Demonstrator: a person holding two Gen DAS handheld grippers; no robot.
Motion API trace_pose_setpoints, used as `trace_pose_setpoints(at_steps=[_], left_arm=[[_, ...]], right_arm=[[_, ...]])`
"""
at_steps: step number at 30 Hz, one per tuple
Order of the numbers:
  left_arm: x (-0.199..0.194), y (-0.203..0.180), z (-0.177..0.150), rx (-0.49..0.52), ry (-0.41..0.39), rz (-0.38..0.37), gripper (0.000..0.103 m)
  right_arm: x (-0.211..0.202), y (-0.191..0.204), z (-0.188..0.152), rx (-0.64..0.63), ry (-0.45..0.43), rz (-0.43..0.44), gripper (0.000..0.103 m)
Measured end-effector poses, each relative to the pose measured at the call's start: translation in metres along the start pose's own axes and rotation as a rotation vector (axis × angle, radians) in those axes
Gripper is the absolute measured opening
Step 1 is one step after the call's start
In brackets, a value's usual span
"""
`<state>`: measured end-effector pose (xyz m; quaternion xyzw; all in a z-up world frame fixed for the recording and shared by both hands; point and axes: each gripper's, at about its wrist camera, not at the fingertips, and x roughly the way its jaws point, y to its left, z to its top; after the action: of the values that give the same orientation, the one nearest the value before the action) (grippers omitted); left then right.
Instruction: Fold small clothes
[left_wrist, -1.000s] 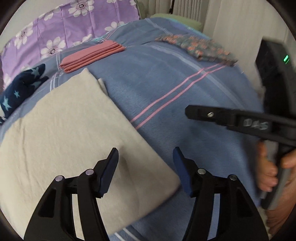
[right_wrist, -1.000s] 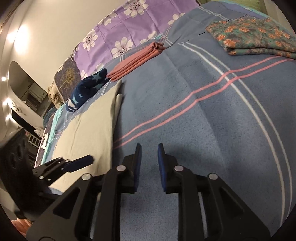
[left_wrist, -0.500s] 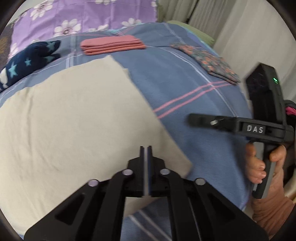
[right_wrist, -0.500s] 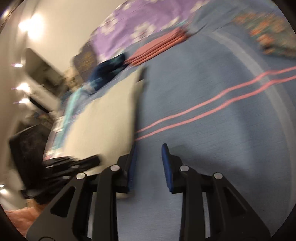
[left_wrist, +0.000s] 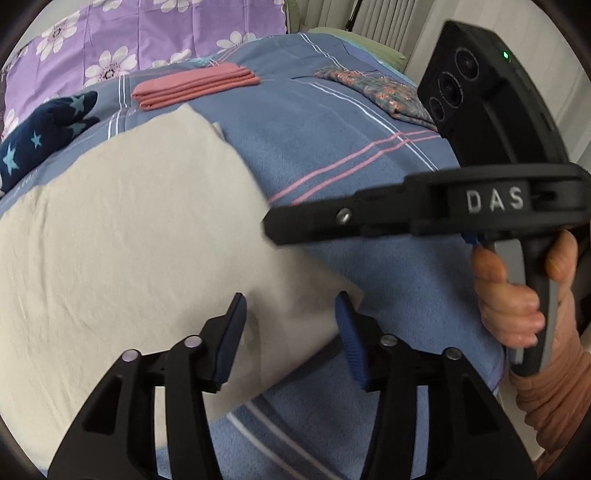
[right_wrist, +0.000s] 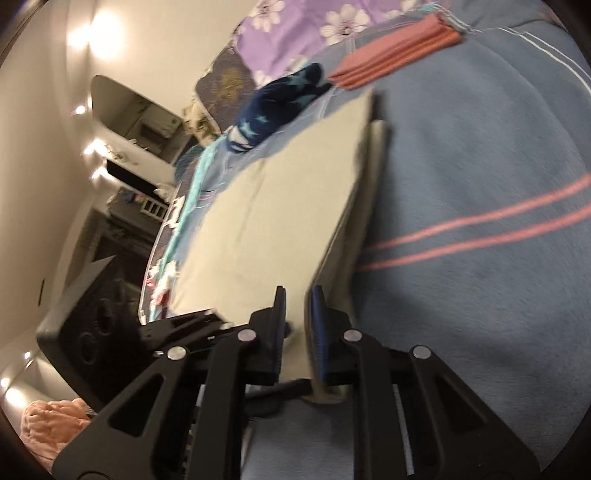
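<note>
A folded beige cloth (left_wrist: 122, 240) lies on the blue blanket (left_wrist: 332, 147); it also shows in the right wrist view (right_wrist: 280, 206). My left gripper (left_wrist: 290, 317) is open, its fingers either side of the cloth's near right corner. My right gripper (right_wrist: 297, 314) is nearly closed, with the cloth's near right edge between its fingers; it looks pinched, and the edge lifts slightly. In the left wrist view the right gripper (left_wrist: 273, 225) comes in from the right, its tip over the cloth's right edge.
A folded pink cloth (left_wrist: 192, 85) and a navy star-print garment (left_wrist: 40, 136) lie at the far side. A floral garment (left_wrist: 384, 92) lies far right. A purple flowered pillow (left_wrist: 147, 33) is behind. The bed's edge is near me.
My left gripper shut half a second ago and has opened again at the cloth's corner. My right gripper has moved left to the cloth's edge and narrowed onto it.
</note>
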<state>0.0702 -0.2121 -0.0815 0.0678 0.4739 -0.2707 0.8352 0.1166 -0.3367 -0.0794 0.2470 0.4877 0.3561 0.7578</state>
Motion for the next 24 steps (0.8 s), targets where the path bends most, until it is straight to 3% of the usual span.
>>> trace_pose_setpoints(at_steps=[3,7,11,13,14,15,18,20,22,24], left_arm=[[0.006,-0.007,0.006,0.019,-0.005,0.016,0.055],[0.018,-0.007,0.013,-0.027,0.023,0.03,0.055],[0.018,-0.006,0.015,-0.048,0.017,0.052,0.055],[0.019,-0.003,0.014,-0.052,0.008,0.074,0.035],[0.02,0.0,0.013,-0.054,0.013,0.094,0.018],[0.019,0.004,0.012,-0.065,0.008,0.087,0.015],[0.015,0.011,0.009,-0.091,0.006,0.052,0.008],[0.012,0.013,0.005,-0.096,0.01,0.041,0.008],[0.01,0.014,0.002,-0.105,0.015,0.029,0.008],[0.009,0.014,0.001,-0.103,0.015,0.024,0.008]], right_arm=[[0.005,-0.004,0.002,0.025,0.014,-0.019,0.017],[0.005,-0.011,0.0,0.078,0.041,0.03,0.018],[0.009,-0.012,-0.002,0.126,0.104,0.118,0.037],[0.008,-0.008,0.0,0.122,0.118,0.125,0.037],[0.006,-0.006,0.001,0.117,0.116,0.123,0.037],[0.003,-0.005,0.002,0.109,0.107,0.112,0.037],[-0.013,-0.002,0.012,0.068,0.012,-0.011,0.037],[-0.018,-0.001,0.023,0.011,-0.056,-0.19,0.037],[-0.011,-0.005,0.033,-0.012,-0.073,-0.309,0.031],[0.003,-0.012,0.042,-0.02,-0.038,-0.341,0.025]])
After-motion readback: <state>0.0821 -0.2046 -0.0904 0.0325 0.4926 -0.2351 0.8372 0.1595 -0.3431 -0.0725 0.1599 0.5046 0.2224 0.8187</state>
